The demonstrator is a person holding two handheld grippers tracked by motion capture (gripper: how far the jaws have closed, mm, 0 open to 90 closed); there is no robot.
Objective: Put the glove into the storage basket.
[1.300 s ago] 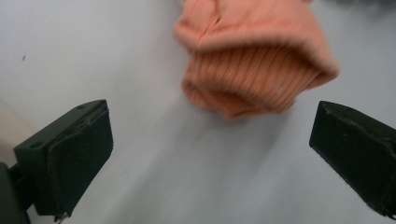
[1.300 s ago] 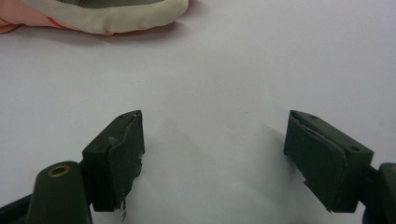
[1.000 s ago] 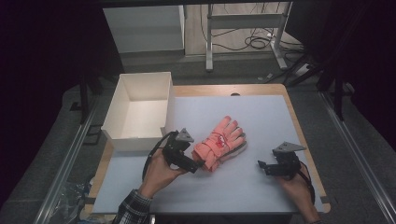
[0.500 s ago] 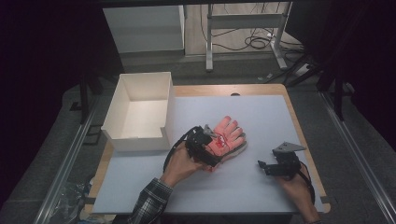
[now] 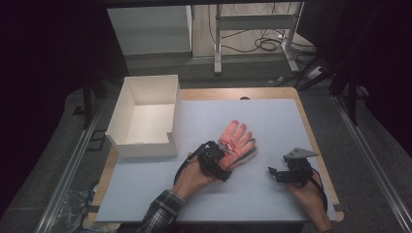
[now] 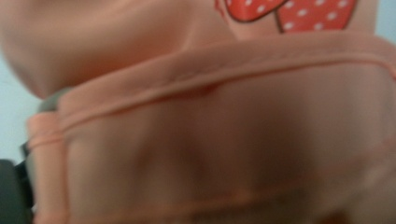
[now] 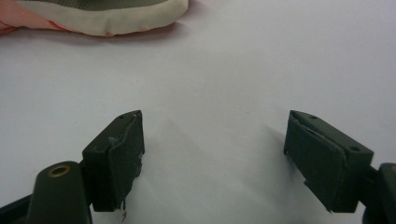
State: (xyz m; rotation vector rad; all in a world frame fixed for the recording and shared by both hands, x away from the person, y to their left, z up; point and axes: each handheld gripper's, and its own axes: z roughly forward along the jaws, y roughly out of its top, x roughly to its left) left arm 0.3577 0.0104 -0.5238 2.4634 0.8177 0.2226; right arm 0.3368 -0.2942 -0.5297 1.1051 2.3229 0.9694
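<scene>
While lying flat on the white counter (image 5: pixel 272 194), the salmon-pink fabric glove (image 5: pixel 235 141) with strawberry print fills the closing left claw (image 5: pixel 221 155); the right claw (image 5: pixel 273 173) gapes, released.

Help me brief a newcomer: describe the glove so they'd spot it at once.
On the pale table mat, right of the white box, lies a glove, fingers pointing away from the person. It is the mat's one soft thing, salmon-pink with a red polka-dot print.
</scene>
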